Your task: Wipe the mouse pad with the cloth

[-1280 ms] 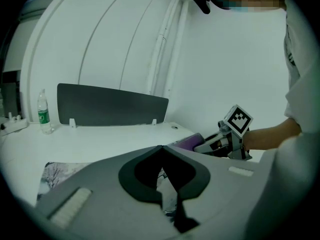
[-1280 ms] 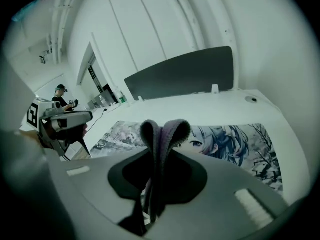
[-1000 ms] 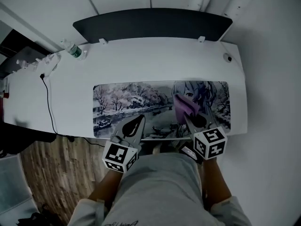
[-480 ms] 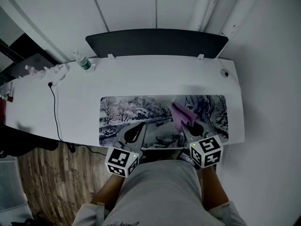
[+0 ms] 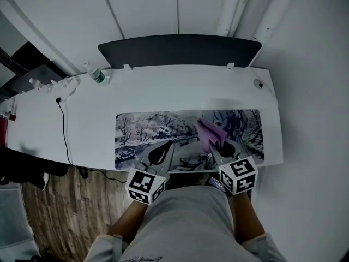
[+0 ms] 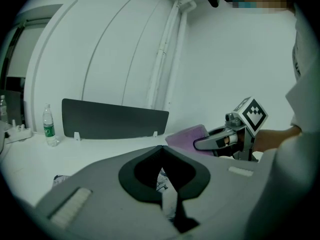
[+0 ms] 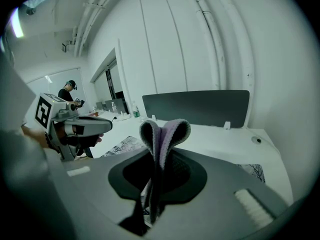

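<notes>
The right gripper (image 5: 217,145) is clamped on a folded pinkish-purple cloth (image 5: 209,131). In the right gripper view its jaws press together on the fabric, which rises from between them as a doubled loop (image 7: 164,130). The lower end of the cloth is hidden between the jaws. The cloth lies over the right part of a long rectangular mouse pad (image 5: 152,127) printed with a grey snowy scene. No view shows clearly whether the fabric touches the pad.

The left gripper (image 5: 162,149) has its jaws closed tip to tip with nothing held. In its own view only a thin slit below the tips shows a sliver of the pad's print. It sits over the pad's near edge, left of the right gripper and apart from it. Both grippers cover parts of that near edge.

There are two grippers, one cloth and one pad. The pad lies on a white desk (image 5: 163,86), towards its near side.

- One dark grey upright panel (image 5: 180,49) stands along the far edge, on two small white brackets (image 5: 128,67).
- One clear plastic bottle (image 5: 96,73) stands at the far left.
- One black cable (image 5: 64,130) runs down the left side.
- Small white objects beside the bottle are too small to identify.

Wooden floor (image 5: 60,201) shows at the lower left.
</notes>
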Motion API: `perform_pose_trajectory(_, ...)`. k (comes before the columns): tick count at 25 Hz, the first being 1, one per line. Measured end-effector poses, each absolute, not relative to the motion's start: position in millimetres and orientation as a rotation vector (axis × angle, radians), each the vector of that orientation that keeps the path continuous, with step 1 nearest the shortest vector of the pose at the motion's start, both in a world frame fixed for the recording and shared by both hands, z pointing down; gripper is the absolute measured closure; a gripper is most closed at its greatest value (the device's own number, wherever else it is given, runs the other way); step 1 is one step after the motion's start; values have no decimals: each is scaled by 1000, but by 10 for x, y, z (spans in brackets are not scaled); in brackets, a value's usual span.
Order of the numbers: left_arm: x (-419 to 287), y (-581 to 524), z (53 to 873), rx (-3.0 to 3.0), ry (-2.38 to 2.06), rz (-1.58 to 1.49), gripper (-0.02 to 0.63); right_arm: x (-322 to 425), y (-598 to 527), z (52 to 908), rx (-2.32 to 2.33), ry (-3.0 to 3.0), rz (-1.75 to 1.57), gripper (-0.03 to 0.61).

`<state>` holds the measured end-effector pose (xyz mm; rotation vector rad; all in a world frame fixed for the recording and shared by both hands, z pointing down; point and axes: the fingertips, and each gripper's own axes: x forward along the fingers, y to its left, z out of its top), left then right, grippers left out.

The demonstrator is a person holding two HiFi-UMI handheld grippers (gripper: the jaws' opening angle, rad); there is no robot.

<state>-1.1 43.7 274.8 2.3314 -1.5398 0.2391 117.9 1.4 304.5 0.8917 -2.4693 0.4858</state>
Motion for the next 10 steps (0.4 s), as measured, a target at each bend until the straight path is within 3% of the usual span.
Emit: perform_pose_trajectory(10,9,430,2782,2338,-1519,263,595,1221,6,3037,901,-2464,476,531)
